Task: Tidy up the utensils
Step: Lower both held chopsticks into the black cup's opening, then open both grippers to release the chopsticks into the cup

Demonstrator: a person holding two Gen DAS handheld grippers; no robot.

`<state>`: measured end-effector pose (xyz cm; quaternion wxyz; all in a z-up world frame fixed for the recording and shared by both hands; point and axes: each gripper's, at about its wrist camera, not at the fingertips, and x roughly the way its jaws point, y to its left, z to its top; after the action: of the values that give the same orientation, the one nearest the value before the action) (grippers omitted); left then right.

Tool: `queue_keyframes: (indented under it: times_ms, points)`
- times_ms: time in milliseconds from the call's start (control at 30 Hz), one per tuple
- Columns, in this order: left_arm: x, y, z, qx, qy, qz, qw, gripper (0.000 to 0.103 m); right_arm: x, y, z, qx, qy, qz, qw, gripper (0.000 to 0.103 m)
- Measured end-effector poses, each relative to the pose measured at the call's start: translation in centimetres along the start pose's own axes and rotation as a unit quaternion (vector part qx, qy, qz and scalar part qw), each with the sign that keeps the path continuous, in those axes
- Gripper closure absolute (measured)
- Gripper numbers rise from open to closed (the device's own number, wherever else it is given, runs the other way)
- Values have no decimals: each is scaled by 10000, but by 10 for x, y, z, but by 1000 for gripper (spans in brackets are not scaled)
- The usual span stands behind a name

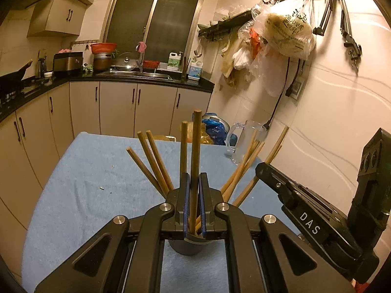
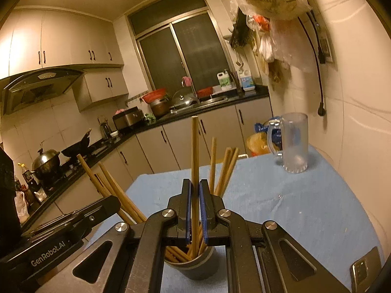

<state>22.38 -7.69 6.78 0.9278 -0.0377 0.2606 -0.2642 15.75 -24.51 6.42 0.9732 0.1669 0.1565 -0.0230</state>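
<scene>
- Chopsticks are the business here: each gripper is clamped on one, and both sticks stand nearly upright with their lower ends over the mouth of the dark holder cup [image 2: 193, 266].
- Left gripper [image 1: 194, 204] has its blue pads closed tight on the left-held chopstick [image 1: 195, 161]; the stick's long axis runs straight up between the jaws, its foot down among the sticks already in the cup.
- Right gripper [image 2: 195, 210] pinches the right-held chopstick [image 2: 195, 156] the same way, vertical, with the cup directly below the fingertips.
- Holder cup sits on the blue cloth [image 2: 281, 210] near the table's near edge, already holding a fan of loose chopsticks [image 1: 156, 161] that lean out to both sides.
- Judgement: the coming move turns on keeping each stick's axis upright and letting go only once the tip is inside the rim; both hands look equally close, side by side over the cup, so neither has an advantage.
- Risk: a tilted drop could catch on the leaning sticks.
- Farther off, a clear glass mug [image 2: 292, 144] stands empty near the table's far right corner, well apart from the cup.
</scene>
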Motion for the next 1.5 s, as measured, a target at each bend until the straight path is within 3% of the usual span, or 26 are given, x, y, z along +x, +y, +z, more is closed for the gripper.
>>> queue_keyframes:
  times_ms: [633,733,800,1267,1500]
  points:
    - [9,4,-9,138,121,256,9995,95,7,-7,-7,84,239,46,9997,95]
    - [8,4,-9,162,117,313,9993,89,3,-6,-7,82,216,57,9997,92]
    - [6,3,-10,186,65,375,9991,79,1,-7,-7,86,201,70,9997,88]
    - [-1,2,-22,285,67,633,9976,78,-19,-13,-8,175,106,-76,9998,81]
    - [-3,5,-29,294,98,800,9963,71,-24,-18,-13,168,171,-173,9996,77]
